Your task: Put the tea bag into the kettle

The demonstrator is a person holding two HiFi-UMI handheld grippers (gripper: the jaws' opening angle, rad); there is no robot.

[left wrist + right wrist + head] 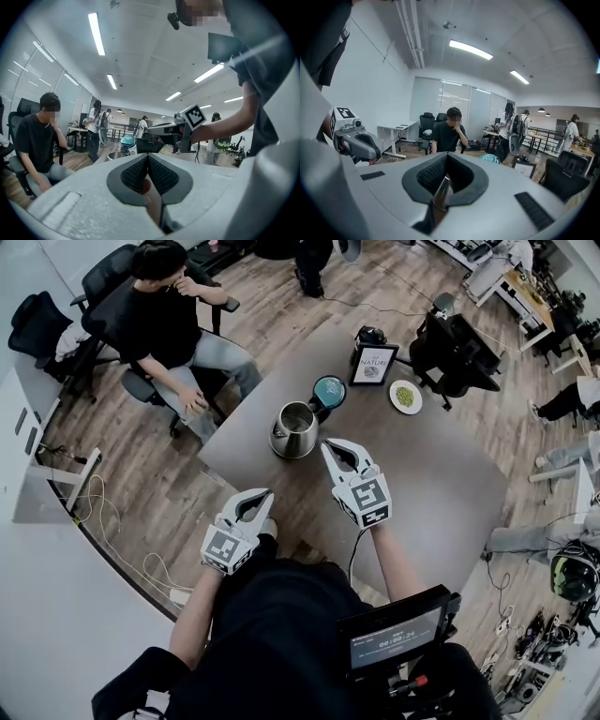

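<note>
— On the grey table (450, 512), where does the kettle stand?
— Toward the far edge. The kettle (293, 430) is upright, its teal lid (329, 390) tipped open at its 1 o'clock, so the steel mouth faces up.
— And the two grippers?
— The right gripper (330, 446) hangs at the kettle's 4 o'clock, just beside the rim and not over the mouth. The left gripper (264, 495) is at the kettle's 7 o'clock, farther off, near the table's front edge.
— Do the right fingers grip the tea bag?
— The right pads (433, 173) are pressed together. A thin pale sliver shows in the slit below them; I cannot tell whether it is the tea bag or the table seen through the gap.
— The left ones?
— Those pads (133, 176) meet too, with a pinkish strip in the slit that I cannot name.
— So where is the tea bag?
— I cannot make it out in any view.
— What else is on the table?
— A framed sign (373, 363) sits between the kettle's 1 and 2 o'clock. A white plate (417, 399) with something green on it sits at 2 o'clock. A seated person (169, 324) is at 10 o'clock, off the table.
</note>
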